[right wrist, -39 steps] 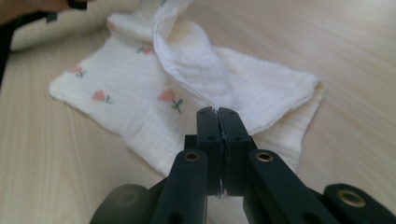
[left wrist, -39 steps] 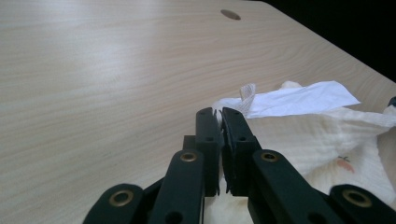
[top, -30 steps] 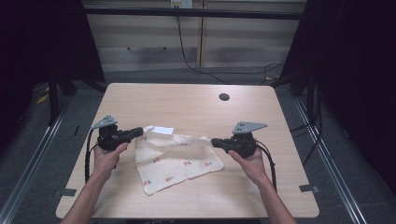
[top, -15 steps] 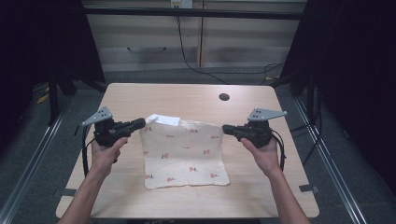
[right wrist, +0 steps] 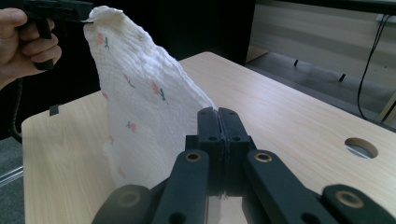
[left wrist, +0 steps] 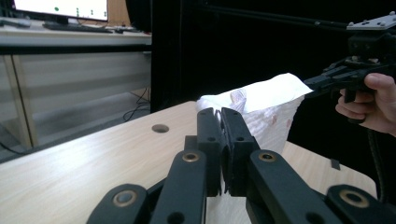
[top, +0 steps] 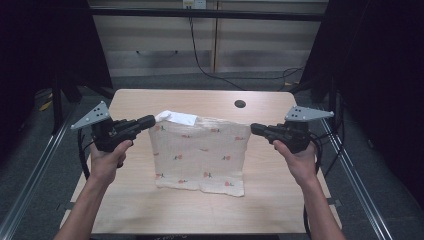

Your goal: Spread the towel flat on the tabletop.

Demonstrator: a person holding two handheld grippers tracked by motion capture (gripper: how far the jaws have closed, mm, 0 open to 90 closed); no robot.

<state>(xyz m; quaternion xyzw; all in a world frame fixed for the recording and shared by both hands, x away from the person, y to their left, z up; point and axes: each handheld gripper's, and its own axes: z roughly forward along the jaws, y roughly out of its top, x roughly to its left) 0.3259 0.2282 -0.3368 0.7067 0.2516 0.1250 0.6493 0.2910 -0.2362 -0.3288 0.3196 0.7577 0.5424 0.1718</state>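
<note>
**A:** Since the earlier frame I've brought both hands up and apart, so the cloth (top: 200,155) that lay rumpled on the table (top: 280,200) now hangs as a flat sheet between the grippers.

**B:** Start on the left. What's the grip?

**A:** The left gripper (top: 150,121) is clenched on the cloth's top left corner. In the left gripper view the jaws are pressed together with white fabric pinched at their tips, and a loose white flap sticks out toward the far side just beside them.

**B:** And the middle?

**A:** The cloth is white, with small red and green prints. Its top edge runs nearly level from one gripper to the other, sagging only slightly. The bottom edge appears to rest on the table near its middle, the lower right corner a bit nearer to me.

**B:** Right side?

**A:** The right gripper (top: 254,129) is clamped on the top right corner, jaws closed tight on the fabric.

**B:** So which step is this?

**A:** I'd say the spreading-out step, likely ahead of a fold. Next I judge I should keep both grips firm and the top edge taut, then lay the cloth down flat in the middle of the table, moving both hands evenly so it doesn't bunch.
</note>
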